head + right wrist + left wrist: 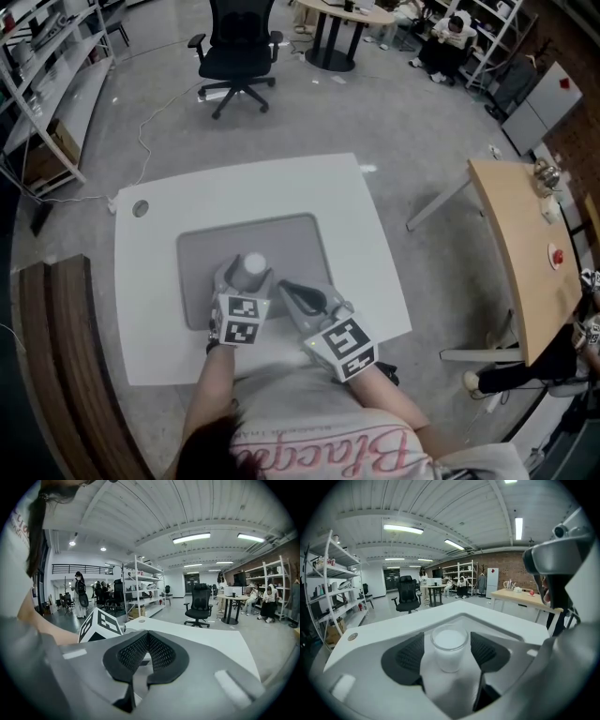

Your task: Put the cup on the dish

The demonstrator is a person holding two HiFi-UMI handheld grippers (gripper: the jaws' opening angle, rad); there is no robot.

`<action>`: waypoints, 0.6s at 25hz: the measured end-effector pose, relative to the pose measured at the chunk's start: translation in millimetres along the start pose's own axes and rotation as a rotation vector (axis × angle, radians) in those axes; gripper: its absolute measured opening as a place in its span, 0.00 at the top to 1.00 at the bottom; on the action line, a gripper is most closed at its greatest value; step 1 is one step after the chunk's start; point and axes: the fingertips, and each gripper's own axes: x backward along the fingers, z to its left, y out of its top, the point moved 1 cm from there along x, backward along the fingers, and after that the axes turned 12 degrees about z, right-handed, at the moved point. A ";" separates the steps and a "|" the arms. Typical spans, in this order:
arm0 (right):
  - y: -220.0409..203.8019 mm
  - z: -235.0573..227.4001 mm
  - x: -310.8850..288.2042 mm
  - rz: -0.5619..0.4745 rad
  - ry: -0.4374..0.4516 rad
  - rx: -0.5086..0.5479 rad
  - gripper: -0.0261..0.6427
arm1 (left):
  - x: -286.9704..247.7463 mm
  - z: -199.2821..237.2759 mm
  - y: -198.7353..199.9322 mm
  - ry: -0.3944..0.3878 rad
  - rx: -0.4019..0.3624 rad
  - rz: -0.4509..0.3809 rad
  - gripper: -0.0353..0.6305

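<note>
A frosted white cup stands upright on the flat grey dish, near the dish's front left. My left gripper is open. Its black pads flank the cup on both sides with a thin gap showing at each. To the right of the cup my right gripper rests low over the dish. It is shut, the ribbed pads are pressed together, and nothing is between them. The dish lies in the middle of the white table.
A black office chair stands on the floor beyond the table. A wooden desk with small items is at the right, a brown bench at the left. Shelving lines the far left.
</note>
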 end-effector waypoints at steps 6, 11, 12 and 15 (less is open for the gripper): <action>4.8 9.2 5.6 -0.037 -0.005 0.000 0.96 | 37.3 -1.9 12.7 0.026 -0.013 -0.065 0.51; 5.7 17.8 8.6 -0.056 -0.009 0.000 0.96 | 72.2 -1.7 22.8 0.046 -0.001 -0.139 0.59; 6.0 19.4 9.6 -0.058 -0.009 0.000 0.96 | 78.6 -1.8 24.4 0.052 0.000 -0.153 0.65; 9.8 23.9 12.3 -0.071 -0.011 0.001 0.96 | 94.8 -0.3 27.2 0.075 0.007 -0.188 0.87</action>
